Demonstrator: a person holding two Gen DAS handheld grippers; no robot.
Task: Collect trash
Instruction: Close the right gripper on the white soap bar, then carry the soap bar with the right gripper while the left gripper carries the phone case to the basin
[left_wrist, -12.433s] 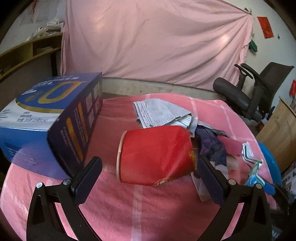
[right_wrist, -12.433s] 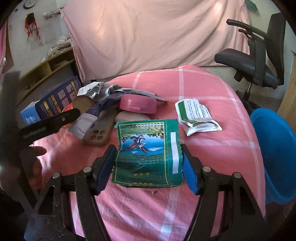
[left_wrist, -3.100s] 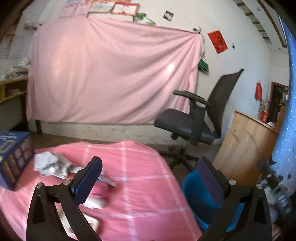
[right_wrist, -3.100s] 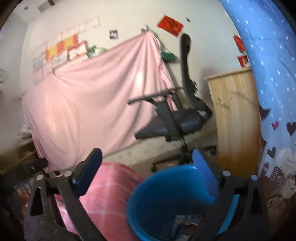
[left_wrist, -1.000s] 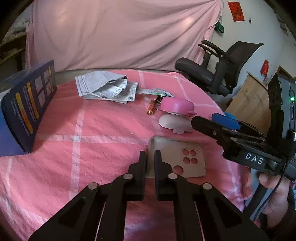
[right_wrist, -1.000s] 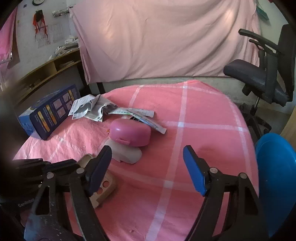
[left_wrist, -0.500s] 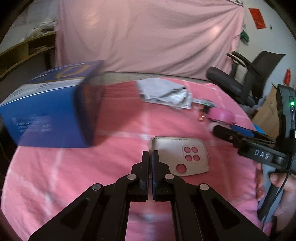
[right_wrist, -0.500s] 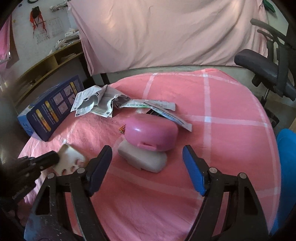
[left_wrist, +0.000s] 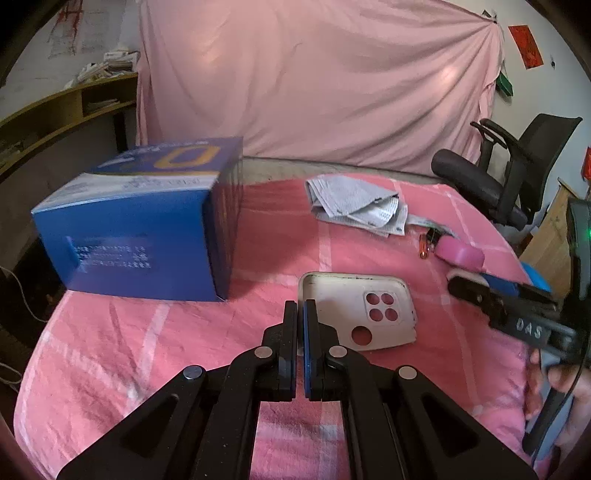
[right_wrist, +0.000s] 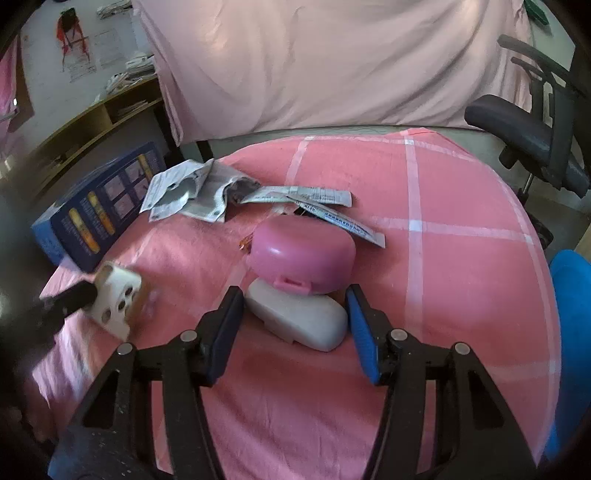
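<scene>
Pink checked cloth (left_wrist: 110, 350) covers a round table before a pink drape. Left wrist view: the left gripper (left_wrist: 300, 314) is clenched on the edge of one phone case (left_wrist: 354, 310), its four holes facing up. Around it lie one blue box (left_wrist: 140, 229), one crumpled paper (left_wrist: 354, 203) and one pink case (left_wrist: 460, 254); the right gripper (left_wrist: 491, 290) reaches in from the right, one hand (left_wrist: 561, 391) below it. Right wrist view: the right gripper (right_wrist: 293, 317) has its jaws closing around one white lump (right_wrist: 299, 314) beneath the pink case (right_wrist: 303, 251), pads not yet pressing. Only this view shows two paper strips (right_wrist: 314, 203) and the blue bin (right_wrist: 572, 332) beside the table; the phone case (right_wrist: 116, 299) hangs lifted at left.
</scene>
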